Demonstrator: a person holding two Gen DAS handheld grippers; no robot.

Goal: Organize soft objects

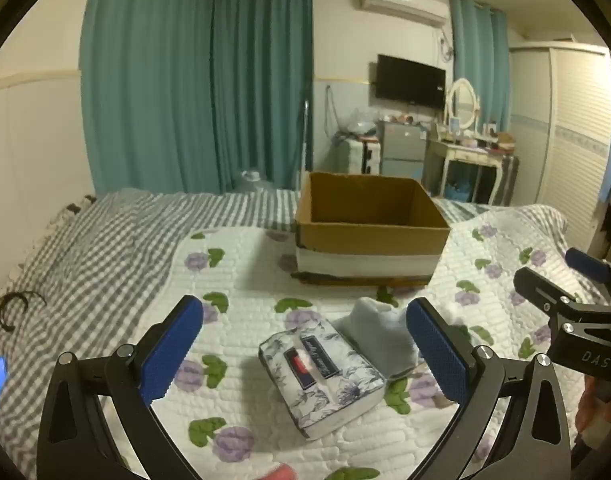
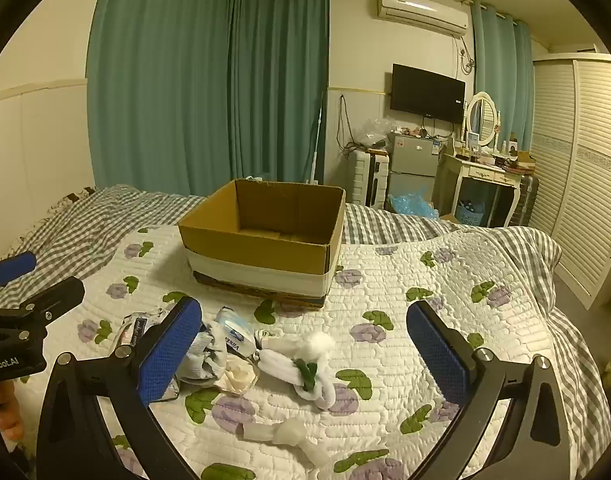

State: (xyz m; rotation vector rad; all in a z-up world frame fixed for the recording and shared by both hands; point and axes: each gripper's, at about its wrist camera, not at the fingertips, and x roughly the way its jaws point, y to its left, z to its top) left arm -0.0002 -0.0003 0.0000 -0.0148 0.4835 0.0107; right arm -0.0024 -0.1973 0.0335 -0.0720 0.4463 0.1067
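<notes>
An open cardboard box [image 1: 369, 224] [image 2: 265, 236] stands empty on the flowered quilt, beyond both grippers. My left gripper [image 1: 305, 344] is open; a floral tissue pack [image 1: 321, 376] lies on the quilt between and below its blue pads, touching neither. A pale grey sock [image 1: 381, 332] lies just behind the pack. My right gripper [image 2: 305, 344] is open above a pile of soft things: a white rolled toy with a pompom [image 2: 301, 364], a cream cloth [image 2: 237, 374], a small tissue packet [image 2: 235, 332] and a clear wrapped item [image 2: 281, 436]. Nothing is held.
The flowered quilt [image 2: 417, 344] lies over a grey checked bedsheet [image 1: 85, 256]. A black hair clip [image 1: 13, 304] rests on the sheet at left. Teal curtains, a dresser with a mirror, a small fridge and a wardrobe stand past the bed's far edge.
</notes>
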